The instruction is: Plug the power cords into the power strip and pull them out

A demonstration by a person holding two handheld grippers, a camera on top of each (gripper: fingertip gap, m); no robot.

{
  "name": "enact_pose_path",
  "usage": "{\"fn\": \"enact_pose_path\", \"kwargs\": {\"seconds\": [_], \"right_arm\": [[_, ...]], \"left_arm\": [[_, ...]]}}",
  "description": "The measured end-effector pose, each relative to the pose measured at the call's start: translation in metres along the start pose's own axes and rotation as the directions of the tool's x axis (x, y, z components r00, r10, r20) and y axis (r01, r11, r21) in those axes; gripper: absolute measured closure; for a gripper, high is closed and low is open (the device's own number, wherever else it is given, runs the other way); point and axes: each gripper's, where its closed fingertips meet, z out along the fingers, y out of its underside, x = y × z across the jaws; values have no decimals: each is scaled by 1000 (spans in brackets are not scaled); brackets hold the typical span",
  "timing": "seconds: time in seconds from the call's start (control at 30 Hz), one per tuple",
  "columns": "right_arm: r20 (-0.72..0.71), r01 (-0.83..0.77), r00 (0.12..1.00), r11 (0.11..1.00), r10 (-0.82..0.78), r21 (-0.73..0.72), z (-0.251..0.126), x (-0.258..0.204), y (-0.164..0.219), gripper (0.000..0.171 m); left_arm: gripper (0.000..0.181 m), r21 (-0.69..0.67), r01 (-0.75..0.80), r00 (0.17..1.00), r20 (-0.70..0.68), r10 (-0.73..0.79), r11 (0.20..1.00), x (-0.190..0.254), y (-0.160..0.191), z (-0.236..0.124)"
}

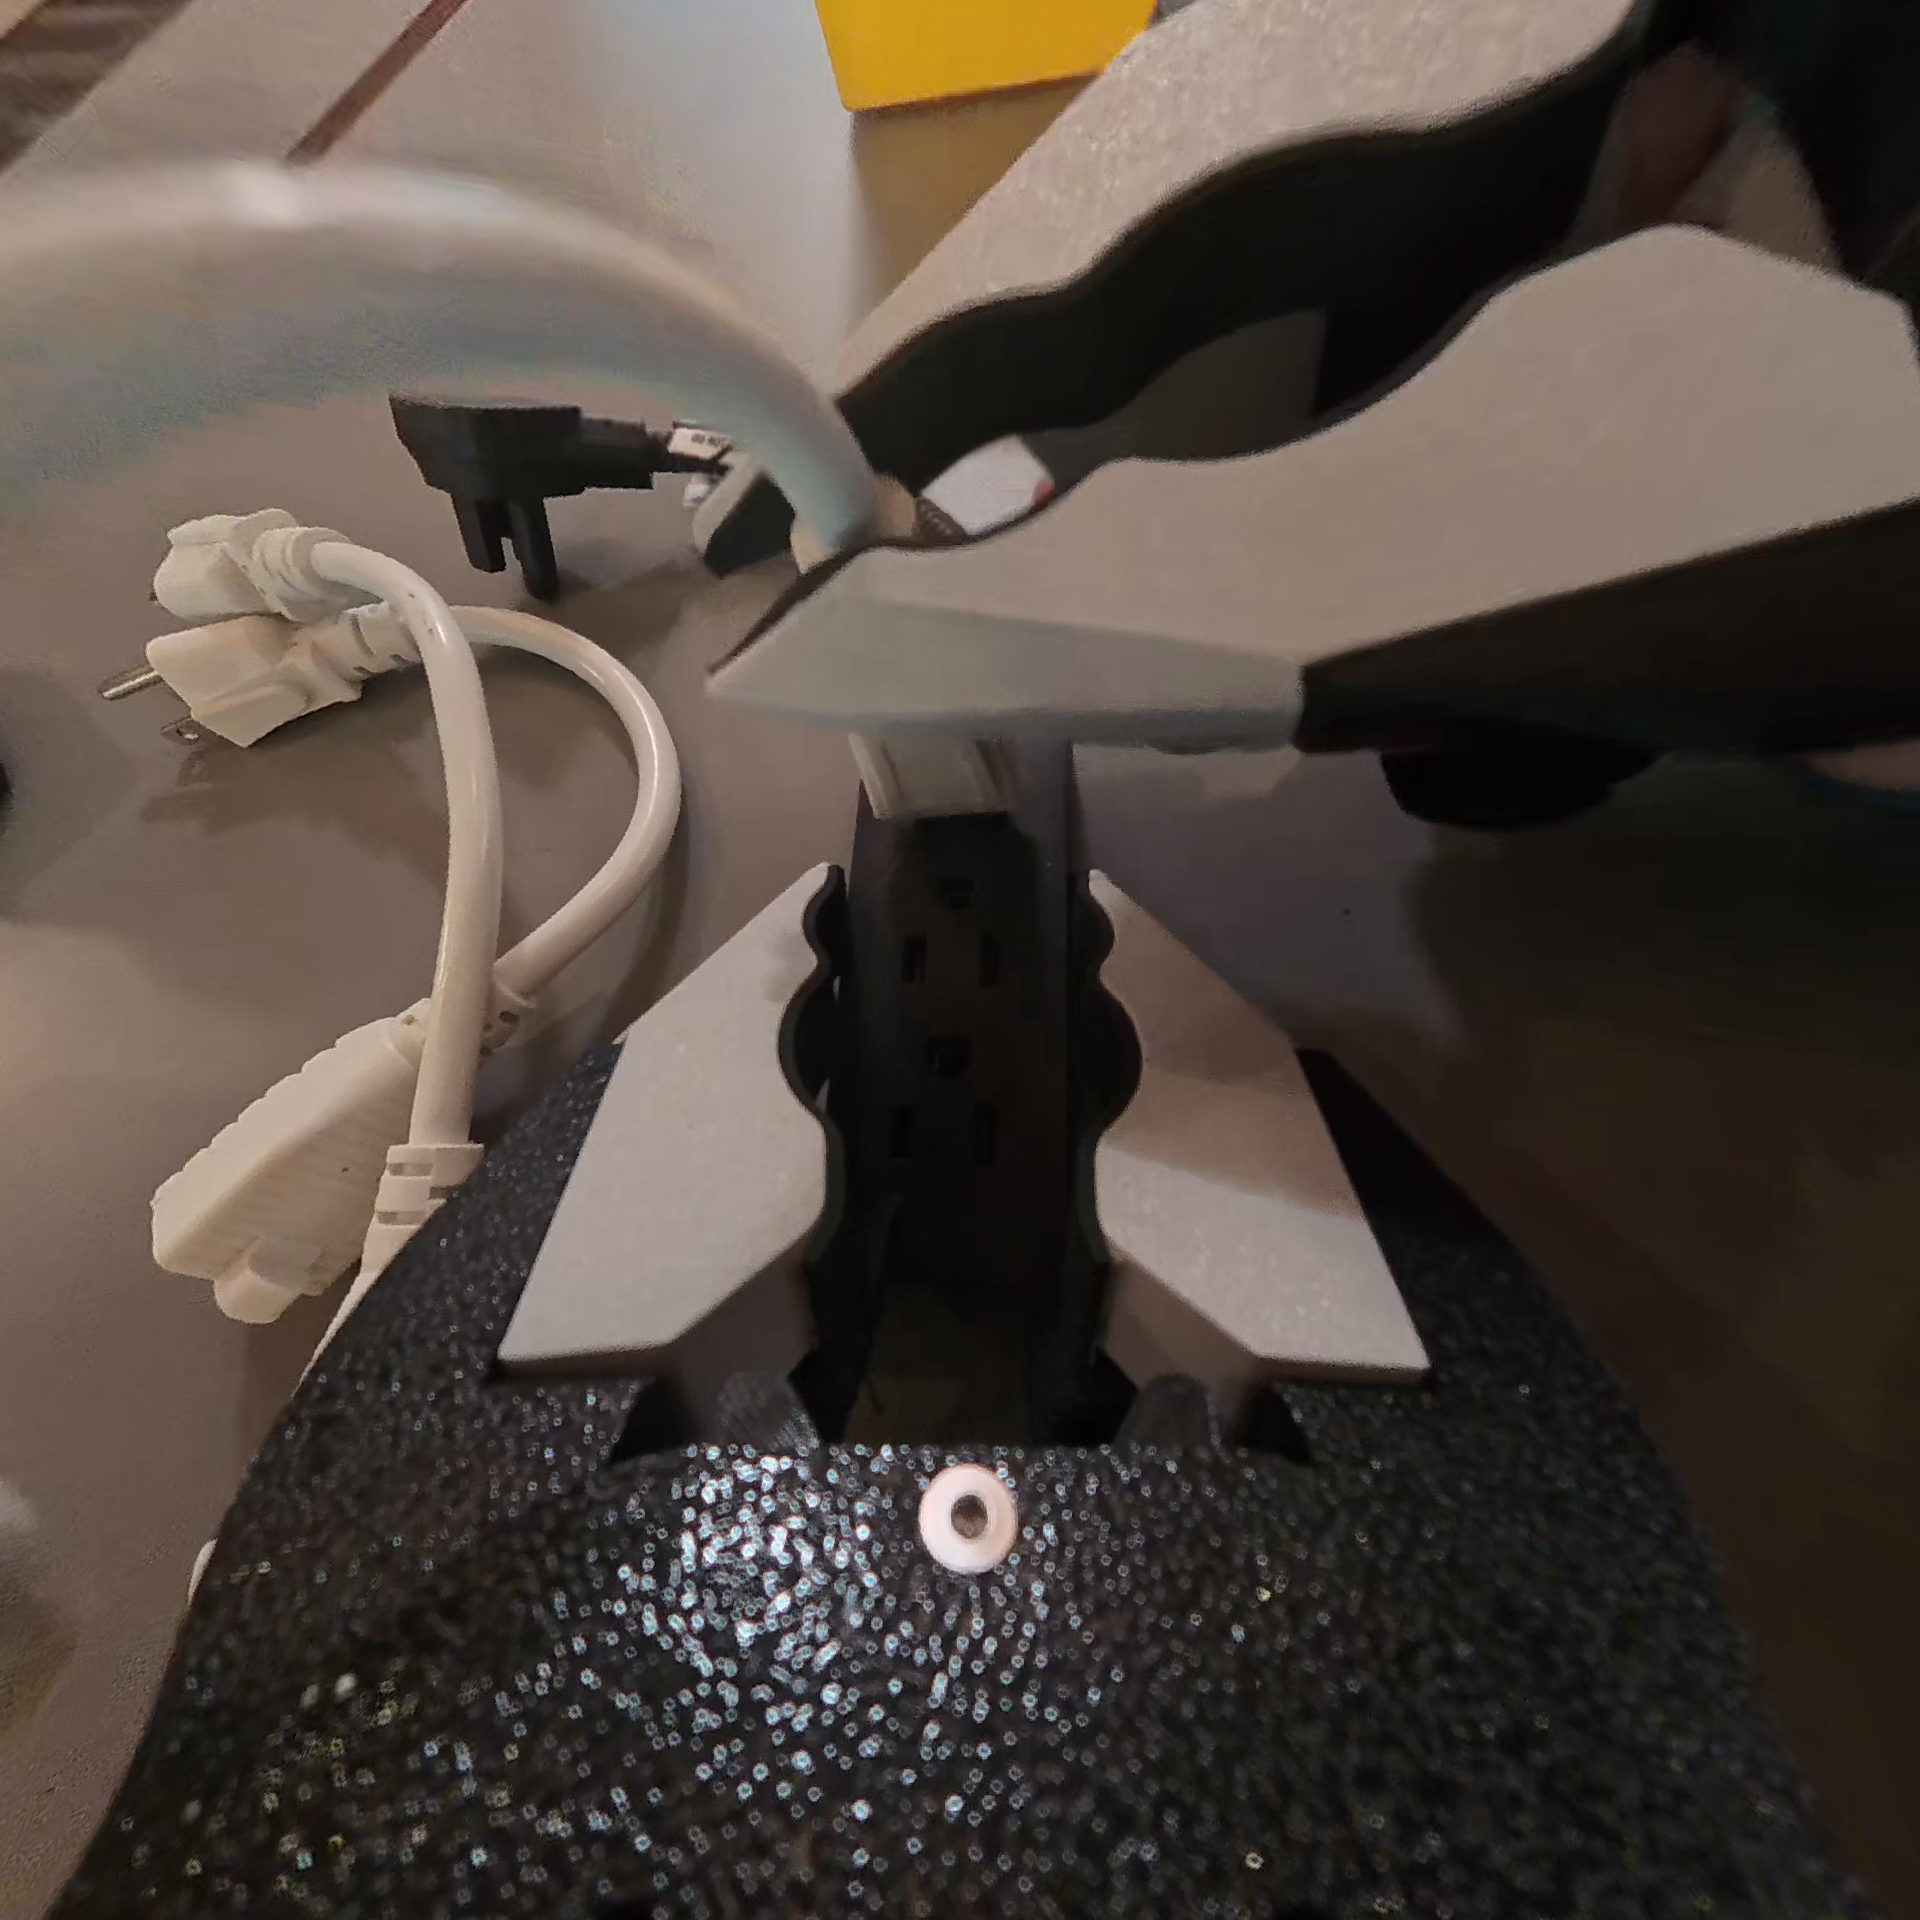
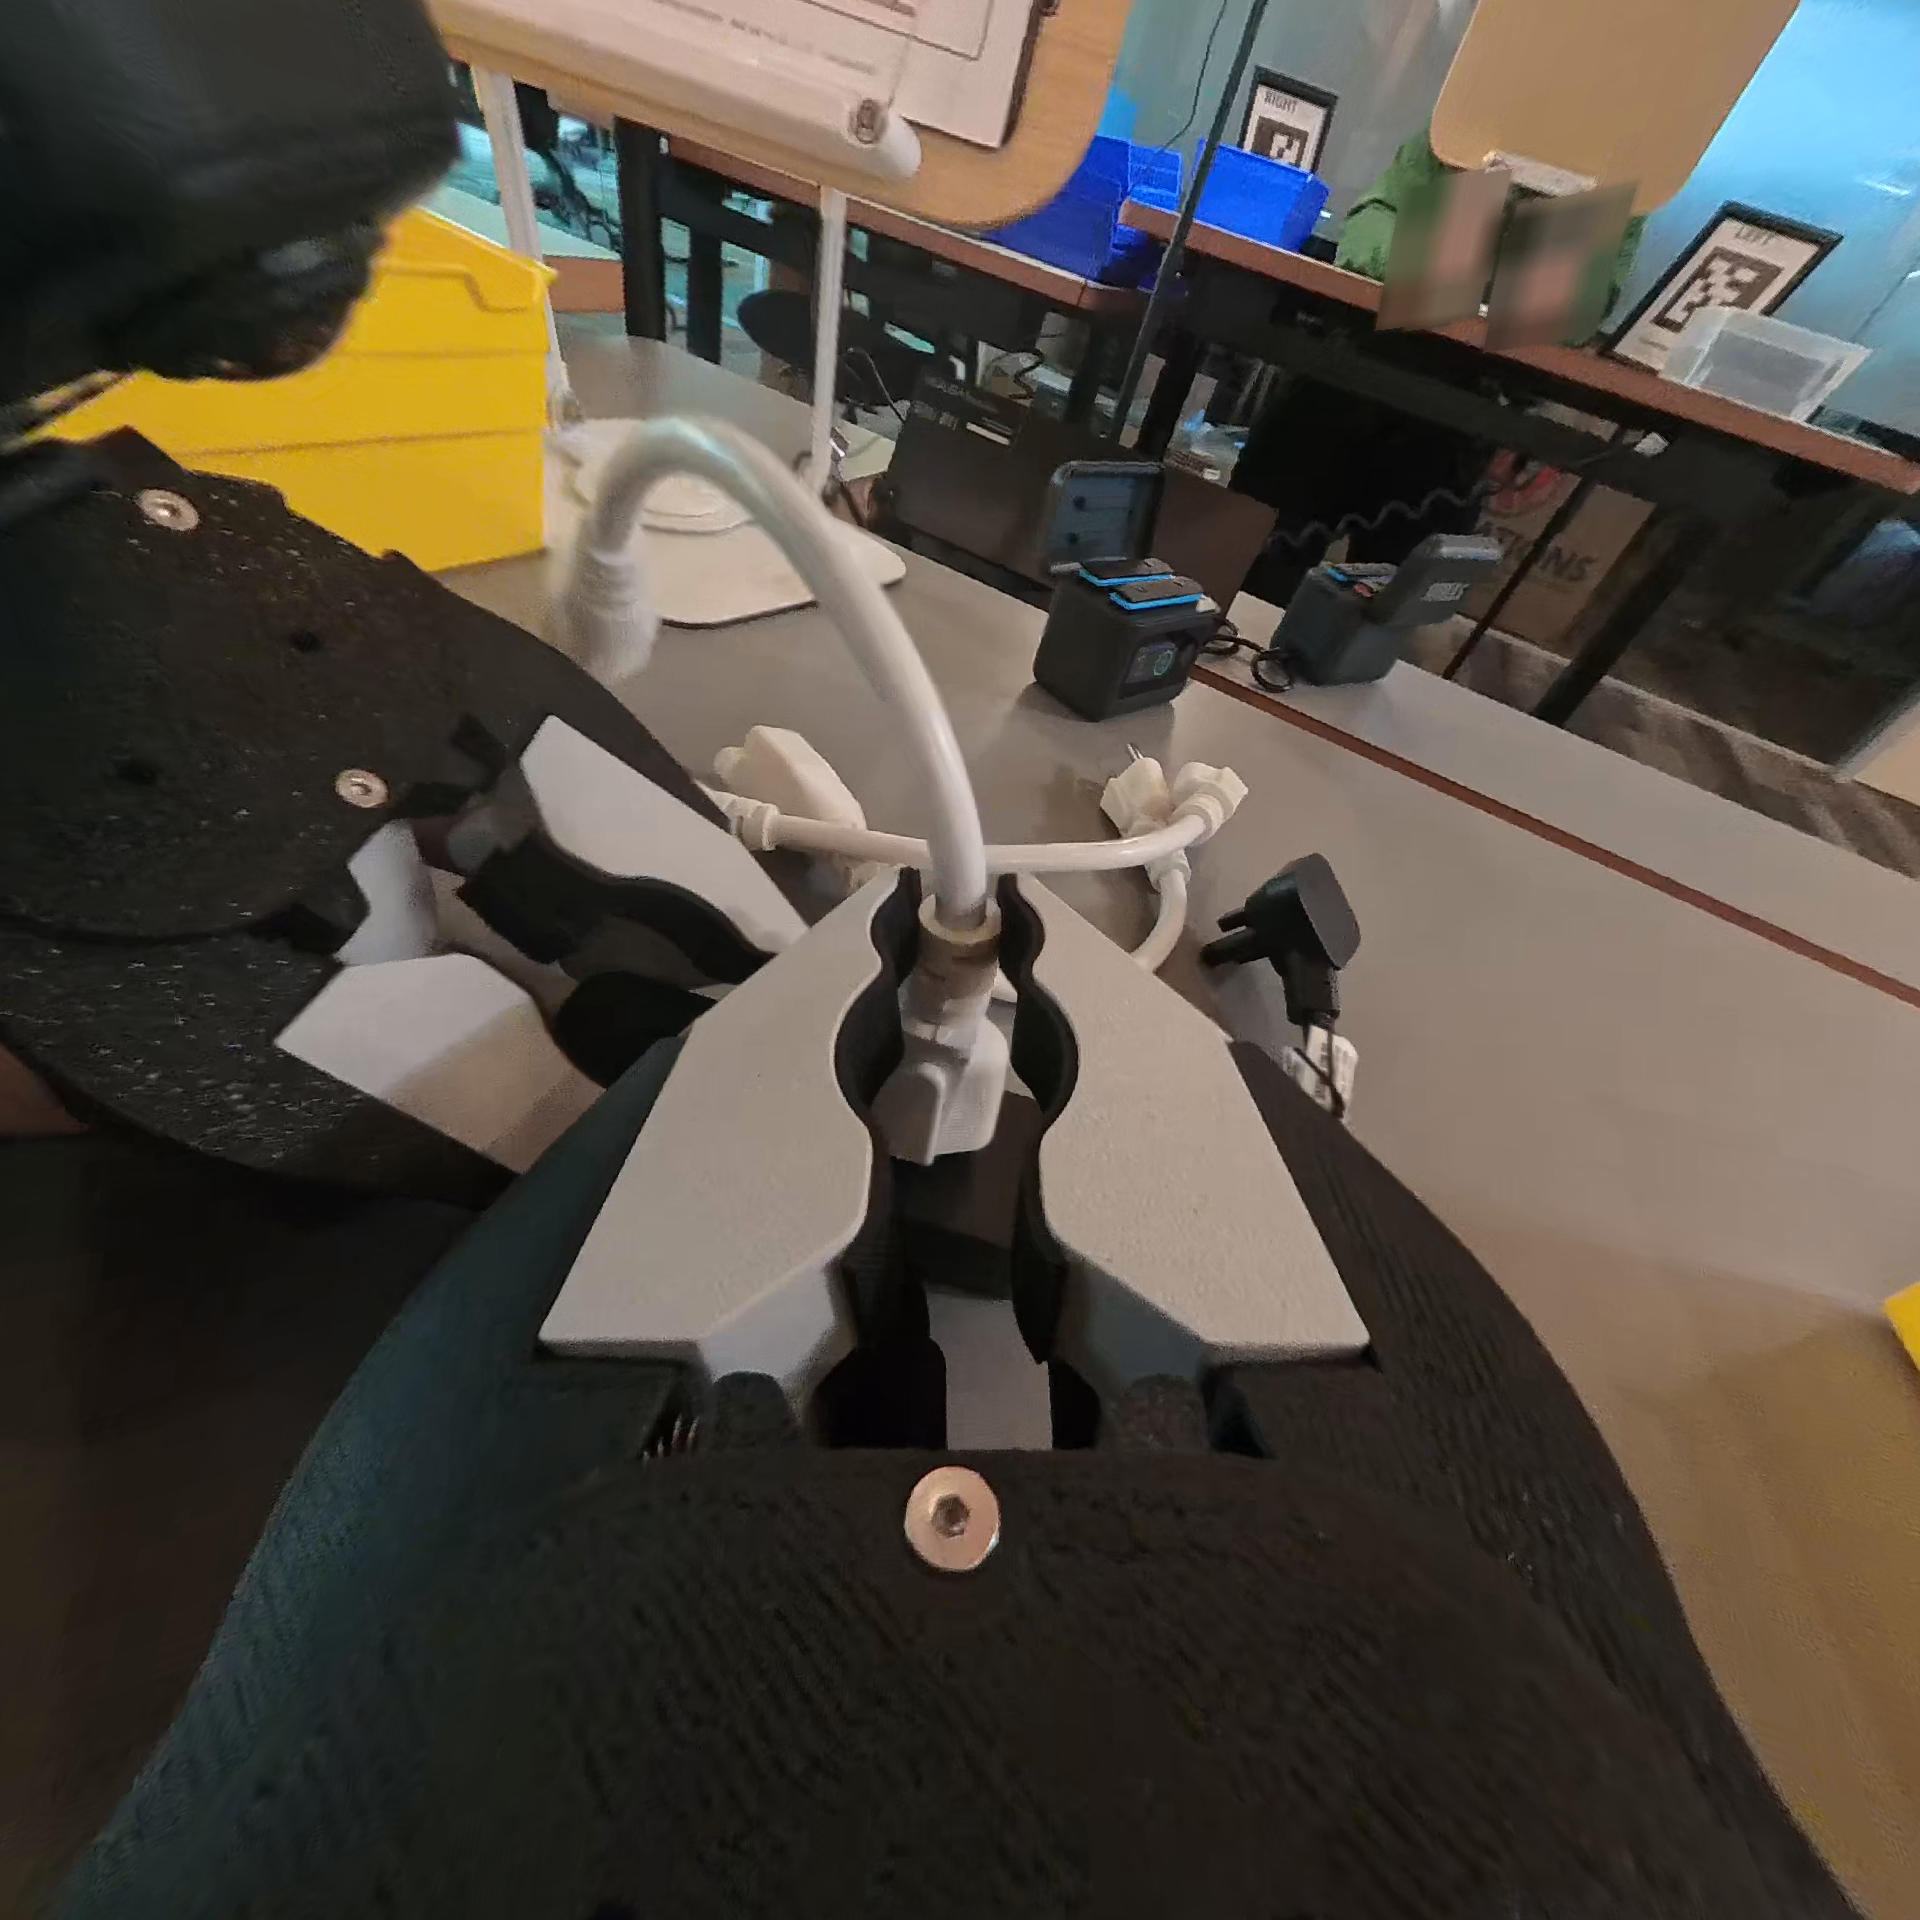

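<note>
We clamp the rigid power strip [image 1: 961, 997] between our left gripper [image 1: 961, 1039] fingers while our right gripper [image 2: 951, 997] fingers pinch the hard white plug [image 2: 945, 1081], not its floppy cord [image 2: 894, 665].

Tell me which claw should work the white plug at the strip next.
Right. The right claw is shut on the white plug, over the black power strip. The left claw is shut on that strip, steadying it.
</note>
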Motion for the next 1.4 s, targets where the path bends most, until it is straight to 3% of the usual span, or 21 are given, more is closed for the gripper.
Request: {"fn": "enact_pose_path", "kwargs": {"seconds": [0.17,0.5,0.6,1.07,1.23,1.4], "right_arm": [[14,-38,999,999,38,8,-2,3,1,156],[-33,60,998,998,-60,-4,-5,5,4,155],[-7,-1,1000,1000,1,2,-2,5,4,155],[2,-15,1000,999,15,45,-5,4,0,156],[47,-117,992,992,115,50,-10,6,1,136],[119,-172,977,984,176,-45,-5,-1,12,132]], "left_arm": [[139,0,0,1000,1,0,1000,0,0,0],[139,1,0,1000,-7,0,1000,0,0,0],[139,1,0,1000,-5,0,1000,0,0,0],[139,2,-6,1000,-10,6,1000,2,0,-1],[139,2,-7,1000,-14,7,1000,2,0,-2],[139,2,-7,1000,-15,7,1000,2,0,-2]]}}
